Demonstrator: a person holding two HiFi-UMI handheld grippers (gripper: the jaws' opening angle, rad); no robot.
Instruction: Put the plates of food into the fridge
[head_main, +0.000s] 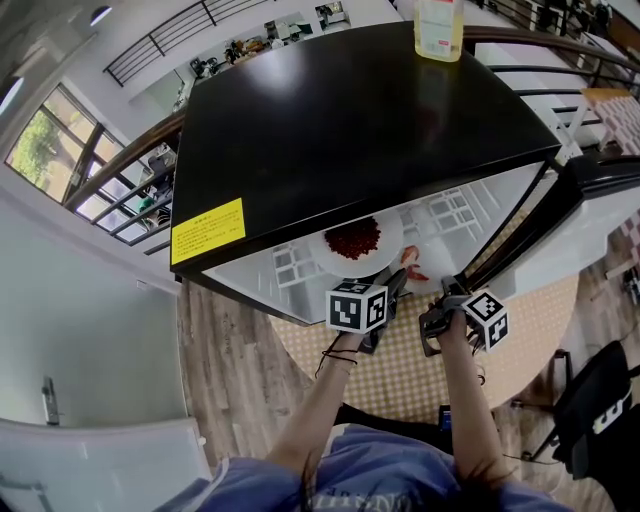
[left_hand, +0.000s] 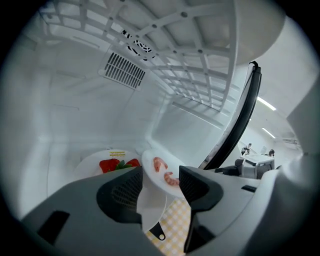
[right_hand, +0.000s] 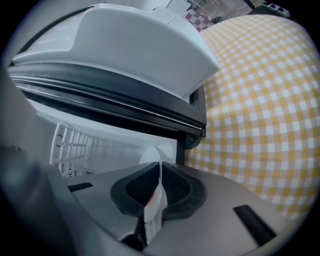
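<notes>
Two jaws of the right hand-held gripper (right_hand: 159, 172) pinch the rim of the shrimp plate (head_main: 418, 262) at the open fridge's (head_main: 350, 120) front. The left hand-held gripper (left_hand: 161, 173) stands open, its jaws either side of that plate.

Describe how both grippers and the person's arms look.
Both the left gripper and right gripper are grey with black textured pads on the jaws; each carries a white cube of black square markers. Dark band on the left wrist; blue top.
</notes>
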